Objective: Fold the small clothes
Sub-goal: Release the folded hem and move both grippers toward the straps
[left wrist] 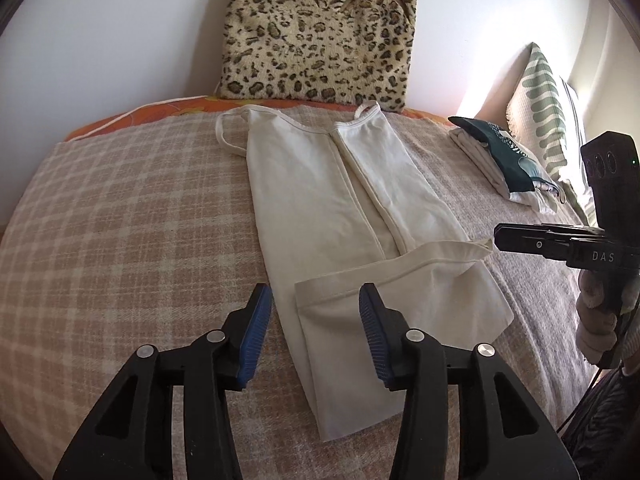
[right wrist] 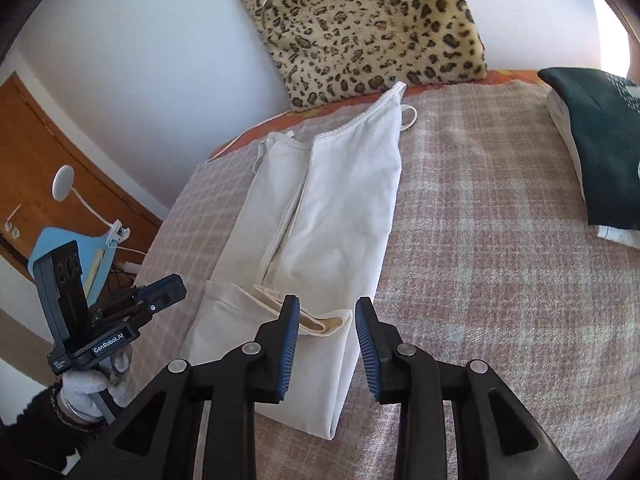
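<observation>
We see the cream camisole [left wrist: 320,184] lying flat on the checked blanket [left wrist: 120,208] of the bed, its two long sides folded in so they meet along the middle, its thin straps [left wrist: 228,136] toward the wall. The bottom hem [left wrist: 400,280] is turned up and back over the body of the garment, forming a loose flap with a puffed corner.

Our left hand-held gripper [left wrist: 316,332] hangs just above the near end of the camisole, its blue-padded jaws parted and pressing on nothing; cloth lies below the gap. Our right hand-held gripper [right wrist: 326,344] is likewise released, jaws apart over the turned-up flap, with no fabric pinched between the pads. In the left wrist view it juts in from the right edge, near the flap's corner, held by a gloved hand [left wrist: 596,320].

Farther out, a small stack of folded clothes [left wrist: 508,168] with a dark green piece on top rests on the blanket, well apart from the camisole. A leopard-print cushion [left wrist: 316,36] leans on the white wall behind, and a green-patterned pillow [left wrist: 548,120] stands beside the stack.
</observation>
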